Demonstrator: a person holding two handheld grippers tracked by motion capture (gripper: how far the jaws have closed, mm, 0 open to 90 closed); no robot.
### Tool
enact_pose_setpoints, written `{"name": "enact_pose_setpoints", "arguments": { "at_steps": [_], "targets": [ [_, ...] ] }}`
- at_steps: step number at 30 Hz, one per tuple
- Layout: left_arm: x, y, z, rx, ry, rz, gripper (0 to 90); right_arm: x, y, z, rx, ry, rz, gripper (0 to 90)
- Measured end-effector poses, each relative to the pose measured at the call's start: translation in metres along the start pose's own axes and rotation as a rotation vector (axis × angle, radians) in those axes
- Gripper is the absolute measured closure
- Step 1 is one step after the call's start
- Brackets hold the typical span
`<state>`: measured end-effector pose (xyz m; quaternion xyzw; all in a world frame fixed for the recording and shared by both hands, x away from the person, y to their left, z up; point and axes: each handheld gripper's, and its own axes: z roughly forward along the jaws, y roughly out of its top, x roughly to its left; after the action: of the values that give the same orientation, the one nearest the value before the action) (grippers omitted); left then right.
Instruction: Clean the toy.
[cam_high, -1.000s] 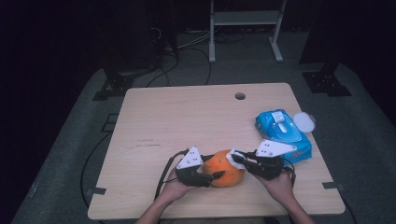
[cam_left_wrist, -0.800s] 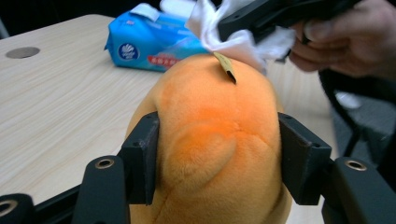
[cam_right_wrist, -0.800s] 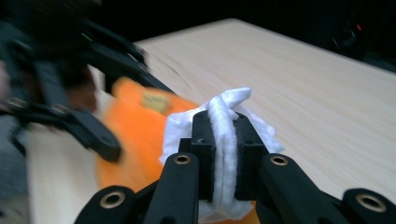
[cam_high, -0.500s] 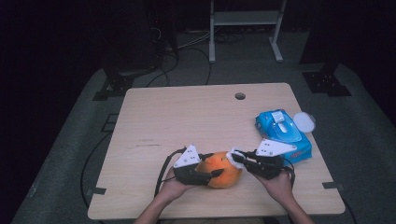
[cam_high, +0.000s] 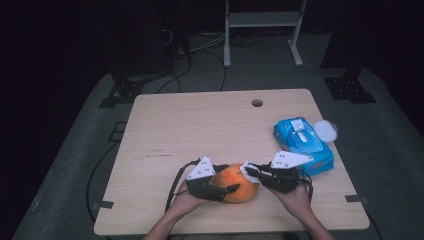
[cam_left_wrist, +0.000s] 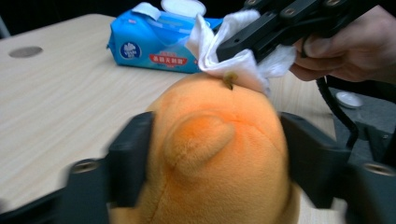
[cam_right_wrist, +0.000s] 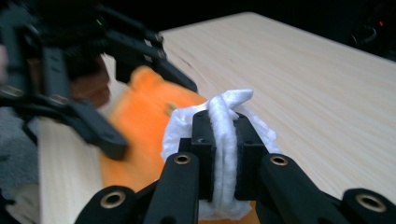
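The orange plush toy (cam_high: 235, 183) is sitting near the front edge of the worktop (cam_high: 200, 125), between the two hands. The left gripper (cam_high: 226, 181) has just been opening its jaws; the toy is sitting between them. The right gripper (cam_high: 252, 171) is squeezing a white wipe (cam_right_wrist: 224, 130) tight and pressing it on the toy's top. The toy looks soft, light and squishy, so holding its fat sides seems best. The blue wipes pack (cam_left_wrist: 154, 44) has a red label, too blurry to read.
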<state>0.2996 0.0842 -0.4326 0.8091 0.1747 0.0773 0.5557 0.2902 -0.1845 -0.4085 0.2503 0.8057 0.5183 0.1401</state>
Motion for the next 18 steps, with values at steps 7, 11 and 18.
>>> {"name": "enact_pose_setpoints", "arguments": {
  "at_steps": [7,11,18],
  "targets": [
    [0.006,-0.006,0.002,0.013,-0.048,-0.004,11.8,-0.003,-0.004,0.002,0.003,0.008,0.025,80.9],
    [0.003,-0.004,-0.001,0.012,-0.013,0.021,28.8,-0.008,-0.005,0.001,0.000,0.010,0.055,80.9],
    [-0.001,-0.001,0.003,0.010,0.009,0.015,33.1,0.014,0.019,-0.010,-0.101,0.023,-0.009,80.9]
  ]
}}
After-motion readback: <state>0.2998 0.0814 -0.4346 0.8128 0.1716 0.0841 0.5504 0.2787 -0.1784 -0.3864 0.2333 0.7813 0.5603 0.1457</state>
